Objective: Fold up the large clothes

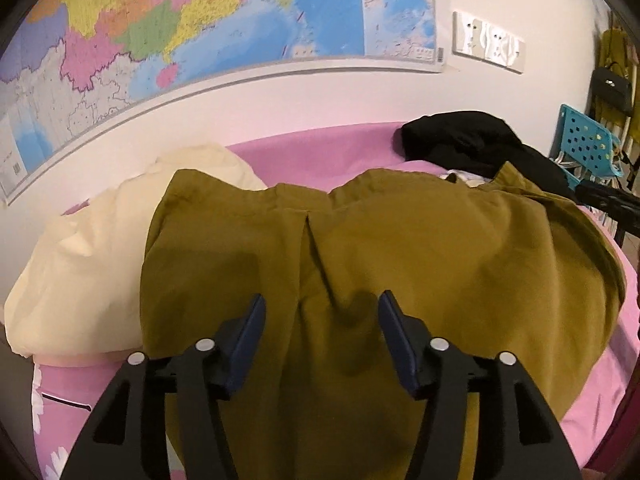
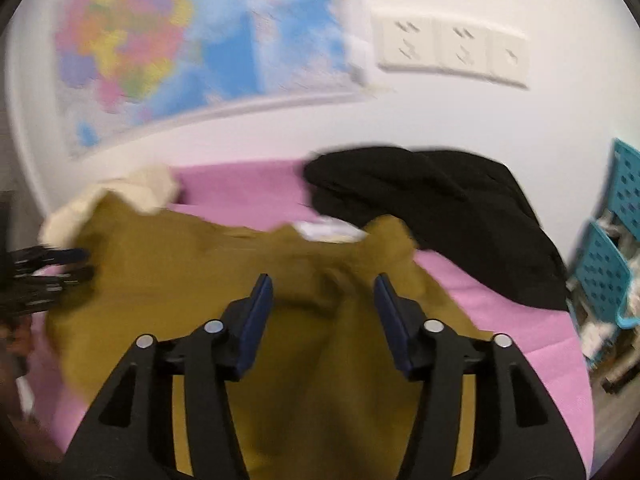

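**Olive Garment Lies Dead Ahead of Both Tongs, Spread Wide Across Pink Bed**

While the olive-brown garment [image 1: 400, 248] lies across the pink bed [image 1: 320, 148], both pairs of tongs hang over its near part with their jaws spread and nothing pinched between the blue pads. The left tongs [image 1: 322, 304] point down onto the middle of the cloth, just right of a pleat that runs away from them toward the far edge; fabric extends ahead of them and to either side. The right tongs [image 2: 324, 284], seen through a blurred frame, hover over a bunched ridge of the same garment, with its far right corner just beyond their right finger. The garment's long axis appears to run crosswise to both tongs, left to right, so a fold would likely mean picking up an edge and carrying it over the cloth. Which hand sits nearer the cloth cannot be told for certain, though the left tongs look lower over it. Beyond and left of the left tongs rests a cream garment [image 1: 92, 248], partly under the olive one; beyond and right lies a black garment [image 1: 472, 140]. A wall map [image 1: 200, 20] hangs behind the bed.
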The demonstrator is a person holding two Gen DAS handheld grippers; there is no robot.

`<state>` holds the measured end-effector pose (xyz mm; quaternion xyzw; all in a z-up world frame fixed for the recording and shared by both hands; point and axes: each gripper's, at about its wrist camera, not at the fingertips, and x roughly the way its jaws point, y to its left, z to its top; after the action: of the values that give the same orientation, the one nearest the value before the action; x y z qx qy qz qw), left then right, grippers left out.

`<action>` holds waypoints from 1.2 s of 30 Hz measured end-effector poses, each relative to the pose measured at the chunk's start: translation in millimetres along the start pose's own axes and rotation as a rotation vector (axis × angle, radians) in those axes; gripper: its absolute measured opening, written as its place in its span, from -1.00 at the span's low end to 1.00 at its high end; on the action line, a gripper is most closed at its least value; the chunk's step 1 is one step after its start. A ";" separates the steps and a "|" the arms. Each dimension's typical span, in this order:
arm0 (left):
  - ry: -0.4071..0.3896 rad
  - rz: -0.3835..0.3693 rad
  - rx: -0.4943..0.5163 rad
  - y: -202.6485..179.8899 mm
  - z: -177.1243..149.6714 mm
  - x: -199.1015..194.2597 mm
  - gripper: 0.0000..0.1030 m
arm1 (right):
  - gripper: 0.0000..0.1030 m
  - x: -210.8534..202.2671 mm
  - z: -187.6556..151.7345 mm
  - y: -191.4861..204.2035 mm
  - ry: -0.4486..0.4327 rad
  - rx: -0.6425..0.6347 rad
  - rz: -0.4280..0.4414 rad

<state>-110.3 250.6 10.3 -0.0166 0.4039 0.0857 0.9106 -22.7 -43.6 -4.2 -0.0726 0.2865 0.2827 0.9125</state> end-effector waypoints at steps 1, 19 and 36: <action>-0.001 -0.002 0.001 -2.5 -0.3 -0.3 0.16 | 0.08 -6.8 -0.7 11.0 -0.009 -0.027 0.035; -0.017 -0.309 -0.193 32.6 -69.9 -67.5 0.53 | 0.51 -19.6 -59.3 171.4 0.042 -0.618 0.273; 0.081 -0.541 -0.417 17.7 -107.7 -24.1 0.61 | -0.23 7.4 -72.9 178.4 0.054 -0.628 0.142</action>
<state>-208.1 253.9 -43.7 -0.3121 0.3946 -0.0788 0.8606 -152.3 86.4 -63.2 -0.3379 0.2136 0.4183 0.8156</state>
